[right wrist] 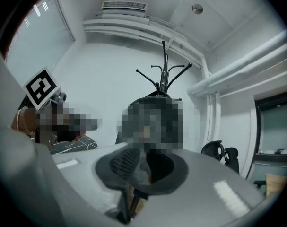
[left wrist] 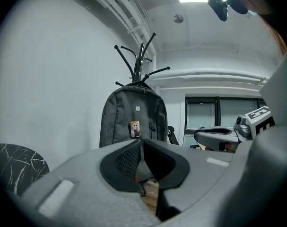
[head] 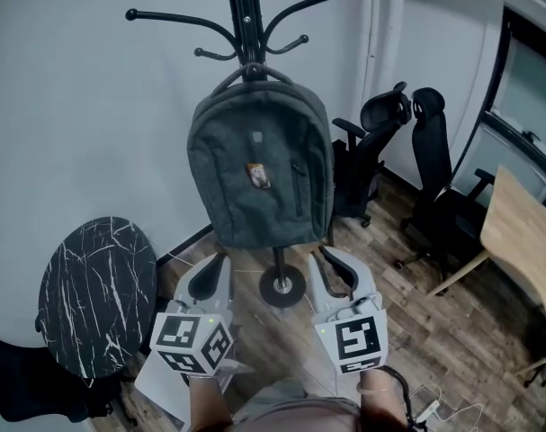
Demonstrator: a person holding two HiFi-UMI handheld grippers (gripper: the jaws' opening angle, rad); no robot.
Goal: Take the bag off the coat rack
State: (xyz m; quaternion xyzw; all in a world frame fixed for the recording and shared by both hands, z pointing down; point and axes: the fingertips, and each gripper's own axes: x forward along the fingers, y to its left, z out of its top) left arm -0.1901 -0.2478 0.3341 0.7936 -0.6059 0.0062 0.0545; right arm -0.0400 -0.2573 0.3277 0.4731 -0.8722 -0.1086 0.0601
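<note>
A dark grey backpack (head: 259, 169) hangs by its top loop from a black coat rack (head: 246, 12), against the white wall. The rack's round base (head: 281, 286) stands on the wood floor below it. My left gripper (head: 220, 259) points level at the bag's lower left corner, a short way from it, jaws shut and empty. In the left gripper view the backpack (left wrist: 134, 122) rises straight ahead above the shut left gripper (left wrist: 141, 143). My right gripper (head: 331, 257) points at the bag's lower right corner, with its jaws a little apart and nothing between them, as in the right gripper (right wrist: 143, 156) view.
A round black marble-top table (head: 97, 291) stands at the lower left. Two black office chairs (head: 380, 151) (head: 434, 187) are to the right of the rack, and a light wooden desk (head: 524, 241) sits at the right edge. A cable lies on the floor by my feet.
</note>
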